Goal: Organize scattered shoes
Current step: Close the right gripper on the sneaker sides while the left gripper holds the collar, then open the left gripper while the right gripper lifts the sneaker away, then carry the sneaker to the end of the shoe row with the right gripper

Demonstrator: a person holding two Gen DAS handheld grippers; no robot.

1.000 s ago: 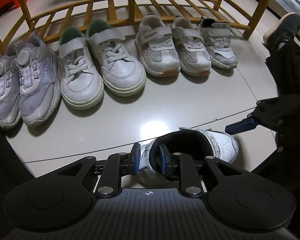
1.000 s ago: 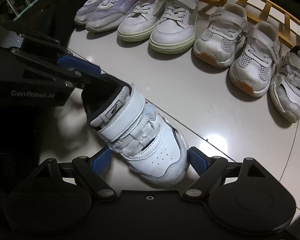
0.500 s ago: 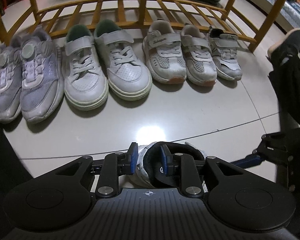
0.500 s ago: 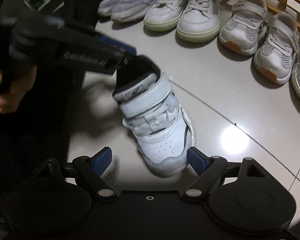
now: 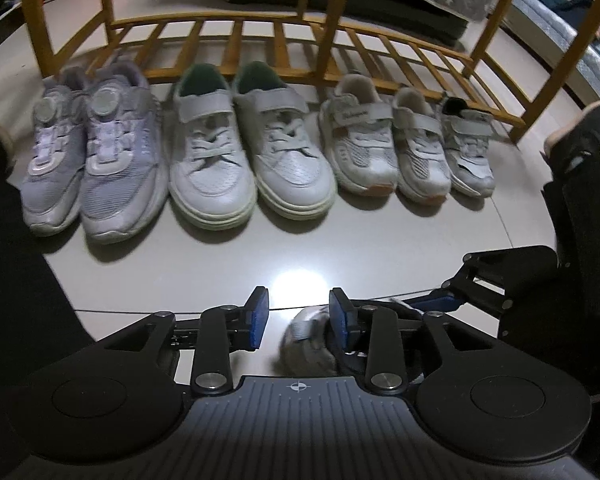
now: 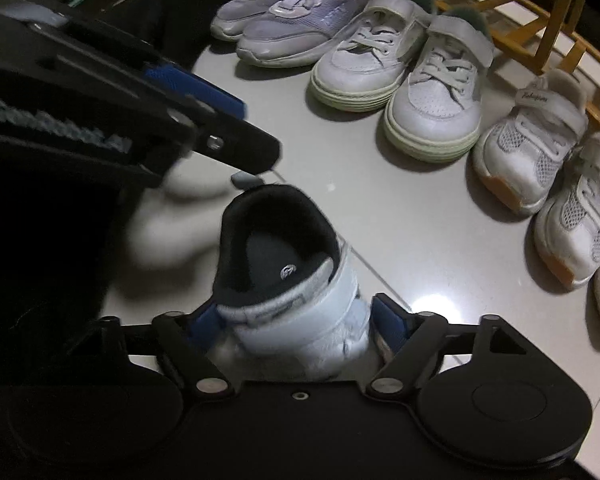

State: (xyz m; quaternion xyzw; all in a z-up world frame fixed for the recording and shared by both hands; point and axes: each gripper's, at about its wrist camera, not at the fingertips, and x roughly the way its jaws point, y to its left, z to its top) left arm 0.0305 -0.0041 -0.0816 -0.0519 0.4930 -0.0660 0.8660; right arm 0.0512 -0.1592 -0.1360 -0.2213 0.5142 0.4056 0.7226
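- Left wrist view: the left gripper (image 5: 298,318) has just been opening; its jaws stand apart, no longer on the small white shoe (image 5: 310,344), which lies low between its fingers toward the right one. Ahead, seven shoes are lined against the wooden rack (image 5: 284,32), which holds nothing.
- Right wrist view: the right gripper (image 6: 296,320) has been closing; the shoe (image 6: 296,292) stands between its pads, probably for taking it over. I cannot tell if they press.

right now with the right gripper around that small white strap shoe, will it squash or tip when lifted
The small white strap shoe probably gives a little: its padded collar and straps look soft. Gripped near the heel by the right gripper, its toe may droop. It looks light.
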